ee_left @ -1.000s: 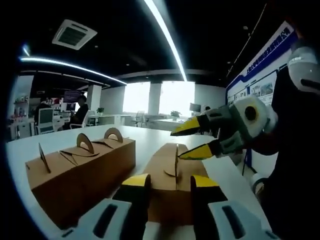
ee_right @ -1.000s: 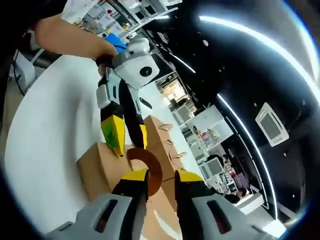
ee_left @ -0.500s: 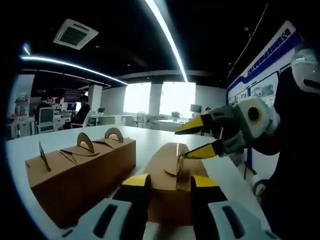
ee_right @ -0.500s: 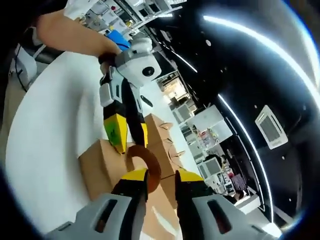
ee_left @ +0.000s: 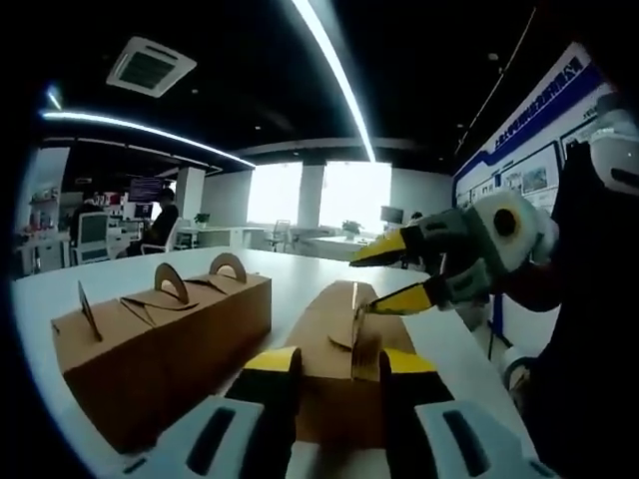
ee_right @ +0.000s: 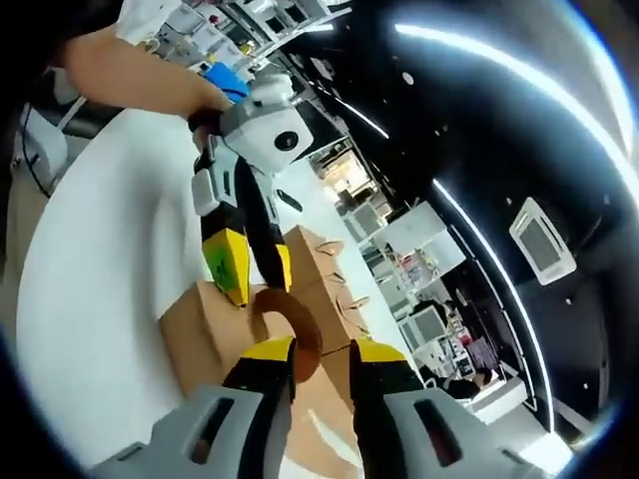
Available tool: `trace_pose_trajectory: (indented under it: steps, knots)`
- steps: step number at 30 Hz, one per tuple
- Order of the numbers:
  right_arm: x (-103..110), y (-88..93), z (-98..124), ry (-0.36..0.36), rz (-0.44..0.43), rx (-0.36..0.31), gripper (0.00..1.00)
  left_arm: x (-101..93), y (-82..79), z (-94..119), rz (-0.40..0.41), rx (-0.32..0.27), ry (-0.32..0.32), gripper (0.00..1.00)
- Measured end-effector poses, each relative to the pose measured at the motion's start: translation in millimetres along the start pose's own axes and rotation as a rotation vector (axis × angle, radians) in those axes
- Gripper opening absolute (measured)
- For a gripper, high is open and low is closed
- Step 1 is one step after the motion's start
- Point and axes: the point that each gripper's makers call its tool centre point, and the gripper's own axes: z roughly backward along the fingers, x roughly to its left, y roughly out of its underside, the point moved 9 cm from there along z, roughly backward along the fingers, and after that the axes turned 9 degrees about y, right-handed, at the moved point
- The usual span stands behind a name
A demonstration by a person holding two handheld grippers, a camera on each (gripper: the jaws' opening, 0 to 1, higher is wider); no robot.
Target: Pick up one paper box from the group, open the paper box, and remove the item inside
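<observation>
In the left gripper view, the left gripper has its two yellow-tipped jaws set apart, one on each side of the near end of a brown paper box, and the upright cardboard handle tab on the box top stands between the tips. Whether the jaws press on the box walls cannot be told. The box lies on a white table near its right edge. The right gripper enters from the right above the far part of this box, jaws parted, with the lower tip at the top of the tab; no contact can be confirmed.

A second paper box sits just beside the first, on its left, with curved handle tabs raised from its top flaps. Beyond the table lies an open office with desks, bright windows and ceiling light strips.

In the right gripper view, the right gripper holds its jaws slightly apart around a curved brown handle tab of the paper box. The left gripper reaches down onto the same box from above, held by a person's hand. More boxes stand behind it on the table.
</observation>
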Motion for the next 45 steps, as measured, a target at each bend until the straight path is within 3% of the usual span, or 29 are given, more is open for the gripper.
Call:
trace_pose_trajectory:
  steps: [9,16,28,45]
  knots:
    - [4.6,2.9,-1.5,-0.008,-0.001,0.011,0.19,6.8,2.2,5.1,-0.005,0.002,0.010,0.33]
    - [6.6,-7.3,-6.4,-0.008,0.049,-0.005,0.17,13.0,4.7,8.4,0.001,-0.017,0.004,0.33]
    - [4.2,-6.8,-7.6,0.030,0.132,0.005,0.14,13.6,3.8,8.1,-0.006,-0.014,-0.002,0.33]
    - [7.3,-4.3,-7.3,0.017,0.191,0.010,0.12,9.4,3.5,6.9,0.006,-0.013,-0.003,0.33]
